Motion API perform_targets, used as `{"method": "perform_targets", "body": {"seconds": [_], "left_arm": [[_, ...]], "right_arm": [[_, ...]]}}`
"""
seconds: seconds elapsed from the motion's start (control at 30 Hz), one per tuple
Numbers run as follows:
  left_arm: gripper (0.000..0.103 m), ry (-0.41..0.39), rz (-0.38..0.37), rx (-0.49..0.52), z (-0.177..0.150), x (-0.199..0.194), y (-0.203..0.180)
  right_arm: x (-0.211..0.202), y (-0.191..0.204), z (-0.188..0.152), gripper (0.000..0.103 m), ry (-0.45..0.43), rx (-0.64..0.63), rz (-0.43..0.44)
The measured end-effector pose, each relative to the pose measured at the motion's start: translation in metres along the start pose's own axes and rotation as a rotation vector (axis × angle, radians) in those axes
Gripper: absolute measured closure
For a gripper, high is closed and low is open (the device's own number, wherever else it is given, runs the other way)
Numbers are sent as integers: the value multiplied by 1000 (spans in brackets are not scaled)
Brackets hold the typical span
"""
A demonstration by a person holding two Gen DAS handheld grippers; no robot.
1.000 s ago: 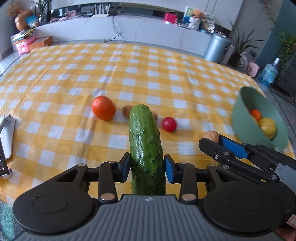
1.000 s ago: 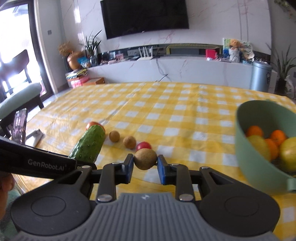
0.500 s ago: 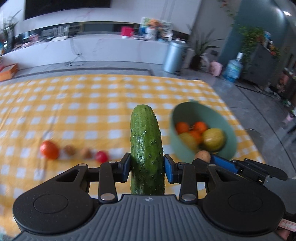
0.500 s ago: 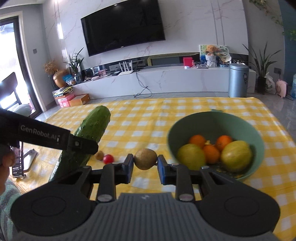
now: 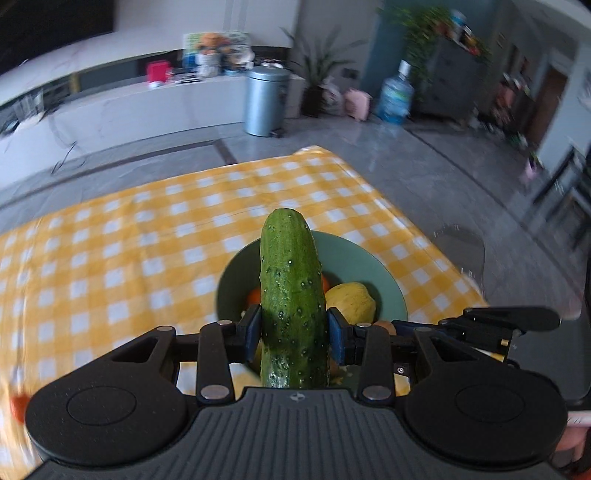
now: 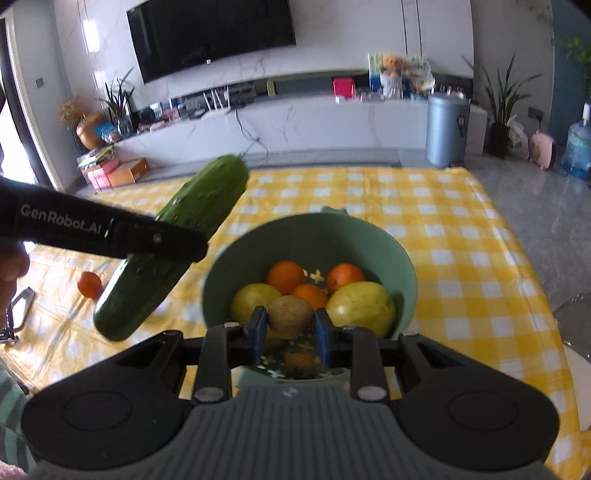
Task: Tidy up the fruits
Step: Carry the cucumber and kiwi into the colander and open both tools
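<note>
Right wrist view, small round brown fruit [image 6: 290, 320] clamped by right gripper [image 6: 290, 329] at lower centre, over green bowl [image 6: 402, 258], long bumpy green cucumber [image 5: 293, 306] gripped by left gripper [image 5: 294, 334].

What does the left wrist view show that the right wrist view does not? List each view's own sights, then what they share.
Only the left wrist view shows the left gripper from behind, its blue pads clamped on the cucumber's sides. Only the right wrist view shows the television, the orange fruit left on the tablecloth, three oranges in the bowl, and the right gripper shut on a small brown fruit. Both show the cucumber, the green bowl, the checked tablecloth and the metal bin.
</note>
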State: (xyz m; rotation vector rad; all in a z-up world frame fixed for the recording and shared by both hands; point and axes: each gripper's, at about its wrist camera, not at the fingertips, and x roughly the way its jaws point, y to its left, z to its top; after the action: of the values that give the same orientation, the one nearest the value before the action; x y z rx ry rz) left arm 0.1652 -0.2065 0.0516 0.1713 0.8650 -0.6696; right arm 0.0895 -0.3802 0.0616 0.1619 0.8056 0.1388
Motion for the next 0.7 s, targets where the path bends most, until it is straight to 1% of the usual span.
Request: {"method": "perform_targets", "body": {"seconds": [0.1,0.23,0.3,0.43,0.5,0.6,0.7], "left_arm": [[61,46,20,110,8,23,-10],[61,123,57,269,13,52,-20],[61,165,53,337,17,64,-24],[61,274,17,445,25,88,-26],[61,319,29,504,27,99,-27],[61,352,34,590,28,109,-28],[61,374,21,637,30,115,-29]], "right_arm": [[11,-11,5,79,45,25,5],[26,-25,6,79,95,67,46],[35,-28,8,79,133,82,69],[49,-33,14,79,192,91,98],[54,-34,16,79,207,80,105],[62,-35,18,79,230,62,113],[70,-35,19,79,259,51,107]]}}
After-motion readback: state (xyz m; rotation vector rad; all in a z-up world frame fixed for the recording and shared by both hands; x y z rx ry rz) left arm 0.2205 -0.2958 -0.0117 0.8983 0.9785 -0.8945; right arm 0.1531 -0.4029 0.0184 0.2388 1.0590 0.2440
